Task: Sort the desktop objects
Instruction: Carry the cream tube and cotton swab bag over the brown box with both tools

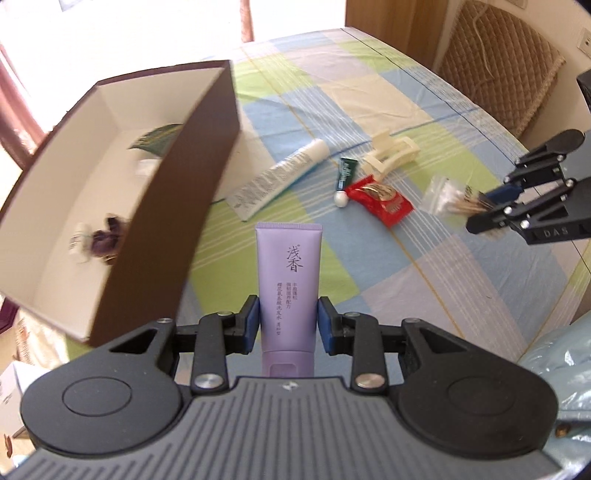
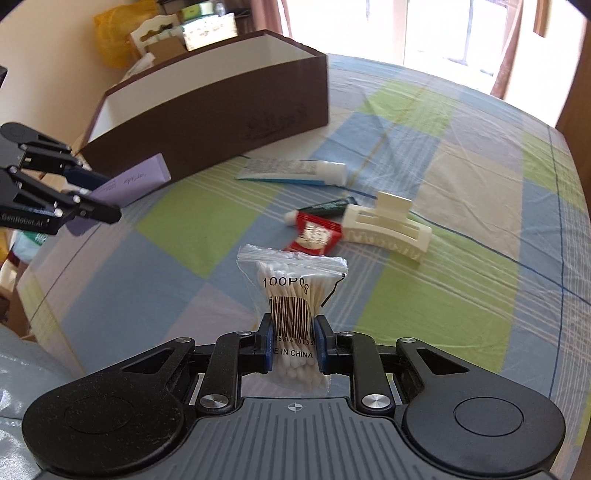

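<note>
1. While your left gripper (image 1: 287, 320) clamps the soft lilac plastic tube (image 1: 289, 273) mid-body, the brown cardboard box (image 1: 155, 206) sits at ten o'clock.
2. Your right gripper (image 2: 294, 341) pinches the light, crushable clear bag of cotton swabs (image 2: 293, 295) at its waist; squeeze gently.

Strong daylight enters from windows (image 2: 436, 29) at the far side, blown out to white with loss of detail. The brown box (image 1: 166, 229) shows motion blur in the left wrist view and casts a soft shadow on the checked tablecloth (image 2: 461, 177). Fisheye distortion bends both views at the edges, with dark corners.
</note>
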Available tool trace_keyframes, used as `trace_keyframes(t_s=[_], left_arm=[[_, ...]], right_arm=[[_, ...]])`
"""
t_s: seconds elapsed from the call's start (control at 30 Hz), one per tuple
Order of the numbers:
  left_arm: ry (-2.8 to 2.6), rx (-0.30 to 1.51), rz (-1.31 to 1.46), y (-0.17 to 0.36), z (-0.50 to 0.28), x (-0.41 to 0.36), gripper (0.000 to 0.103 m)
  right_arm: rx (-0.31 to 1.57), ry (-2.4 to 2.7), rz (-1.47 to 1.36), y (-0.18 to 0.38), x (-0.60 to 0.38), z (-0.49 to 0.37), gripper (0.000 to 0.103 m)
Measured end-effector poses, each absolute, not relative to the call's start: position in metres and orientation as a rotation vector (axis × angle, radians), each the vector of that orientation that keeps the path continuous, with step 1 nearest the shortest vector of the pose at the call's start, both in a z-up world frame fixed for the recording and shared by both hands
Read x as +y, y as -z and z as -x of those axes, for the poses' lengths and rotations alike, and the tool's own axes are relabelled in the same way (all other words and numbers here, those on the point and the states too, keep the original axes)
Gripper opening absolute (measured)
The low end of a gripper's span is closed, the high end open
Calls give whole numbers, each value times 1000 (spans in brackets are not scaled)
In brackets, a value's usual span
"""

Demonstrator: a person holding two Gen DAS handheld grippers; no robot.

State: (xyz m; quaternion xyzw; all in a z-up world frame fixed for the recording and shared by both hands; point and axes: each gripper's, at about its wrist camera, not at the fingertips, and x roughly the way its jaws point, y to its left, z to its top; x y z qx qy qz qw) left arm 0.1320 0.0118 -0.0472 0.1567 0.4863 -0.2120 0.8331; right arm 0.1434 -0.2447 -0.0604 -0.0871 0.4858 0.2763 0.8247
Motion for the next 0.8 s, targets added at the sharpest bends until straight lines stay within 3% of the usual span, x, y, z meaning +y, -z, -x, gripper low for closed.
trace_keyframes(t_s=[0.8], left_arm=[[314, 865, -316, -41, -135, 123, 28]], right_arm=[[931, -851, 79, -14, -154, -186, 24]])
